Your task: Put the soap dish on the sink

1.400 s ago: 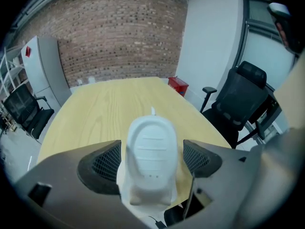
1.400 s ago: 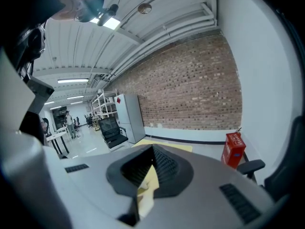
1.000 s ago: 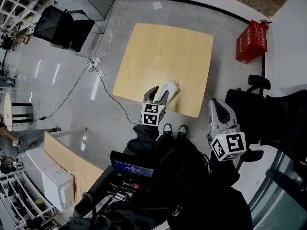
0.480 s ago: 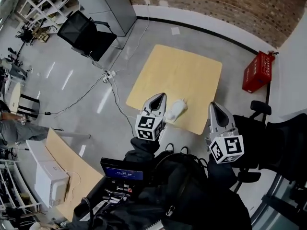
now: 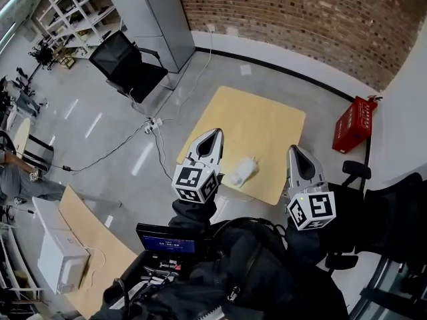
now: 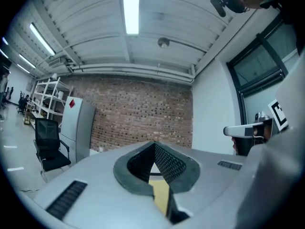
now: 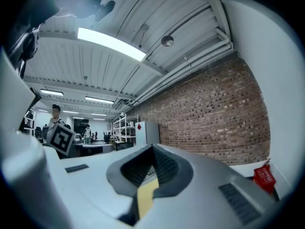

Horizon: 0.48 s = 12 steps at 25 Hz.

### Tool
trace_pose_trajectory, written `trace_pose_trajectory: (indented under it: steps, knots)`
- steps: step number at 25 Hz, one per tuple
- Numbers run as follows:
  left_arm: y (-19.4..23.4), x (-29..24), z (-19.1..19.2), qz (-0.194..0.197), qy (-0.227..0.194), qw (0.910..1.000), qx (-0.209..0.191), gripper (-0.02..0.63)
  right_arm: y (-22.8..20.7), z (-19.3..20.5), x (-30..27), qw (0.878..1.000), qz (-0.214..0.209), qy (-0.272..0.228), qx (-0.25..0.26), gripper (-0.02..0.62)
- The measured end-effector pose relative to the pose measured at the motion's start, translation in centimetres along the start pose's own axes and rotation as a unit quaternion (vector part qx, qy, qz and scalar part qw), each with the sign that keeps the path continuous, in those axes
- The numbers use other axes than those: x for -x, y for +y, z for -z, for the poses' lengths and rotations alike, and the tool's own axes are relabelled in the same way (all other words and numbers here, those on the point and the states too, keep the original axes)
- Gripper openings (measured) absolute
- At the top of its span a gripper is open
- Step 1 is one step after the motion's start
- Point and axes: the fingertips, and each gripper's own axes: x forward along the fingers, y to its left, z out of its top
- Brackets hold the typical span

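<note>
Our left gripper [image 5: 214,134] has its jaws closed on nothing, and our right gripper [image 5: 296,150] is likewise closed and empty. The small white rounded soap dish [image 5: 244,170] lies well below both pairs of jaws, between them and nearer the left, on the square pale-wood table [image 5: 267,122], close to its near edge. No sink shows. If we came down with the jaws closed, we could nudge the dish off that edge.

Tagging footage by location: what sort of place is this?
Probably an open office or lab, not a bathroom: a brick wall, an office chair, storage shelves and a wooden table.
</note>
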Motion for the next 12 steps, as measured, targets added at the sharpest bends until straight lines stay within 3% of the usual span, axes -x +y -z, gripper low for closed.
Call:
trace_pose_trajectory:
  steps: [12]
  knots:
    - [-1.3, -0.2, -3.2, 0.018, -0.039, 0.999, -0.004, 0.001, -0.8, -1.8, 0.0, 0.999, 0.016, -0.027, 0.016, 0.005]
